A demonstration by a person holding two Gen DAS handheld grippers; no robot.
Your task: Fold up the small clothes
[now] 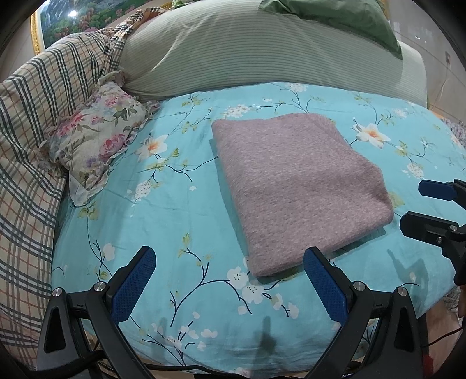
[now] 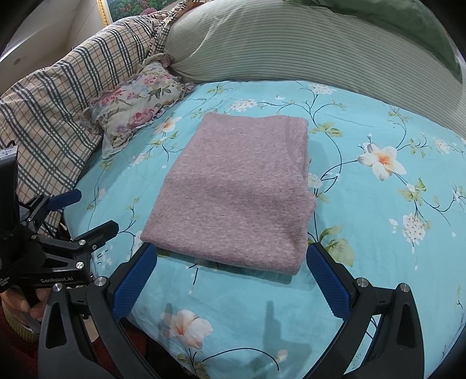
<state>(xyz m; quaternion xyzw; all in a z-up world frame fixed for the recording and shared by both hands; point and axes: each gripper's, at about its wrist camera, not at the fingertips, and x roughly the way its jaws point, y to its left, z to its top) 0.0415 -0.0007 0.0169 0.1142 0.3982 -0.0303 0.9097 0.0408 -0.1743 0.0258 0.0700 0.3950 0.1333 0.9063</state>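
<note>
Knitwear in a dusty mauve lies folded into a neat rectangle [image 1: 294,192] on a turquoise bedsheet [image 1: 186,221] printed with white blossoms and dark twigs. The folded garment [image 2: 233,186] rests flat, its layered edges stacked at the side nearest the cameras.

The left gripper [image 1: 230,280] hangs low over the sheet with its blue-padded fingers [image 1: 134,285] spread wide and nothing between them. The garment's near corner sits just beyond the tip of the right-hand pad, partly ahead of the gap and mostly off to that side; no pad touches the cloth. The other tool shows at the right edge of this view, its two fingertips [image 1: 434,189] apart and clear of the garment's side.

The right gripper [image 2: 230,277] is likewise fully parted and empty. Here the garment lies straight ahead, its near edge running across the space just past the two pad tips [image 2: 326,280], close to them but not visibly in contact. The left tool [image 2: 84,215] appears at the left of this view, beside the garment's near-left corner, its fingers separated.

Behind the garment, a small floral ruffled cushion [image 1: 96,137] leans against a plaid quilt [image 1: 32,140], and a long green-striped pillow [image 1: 233,49] spans the head of the bed, with a plain green pillow [image 1: 335,17] on top.
</note>
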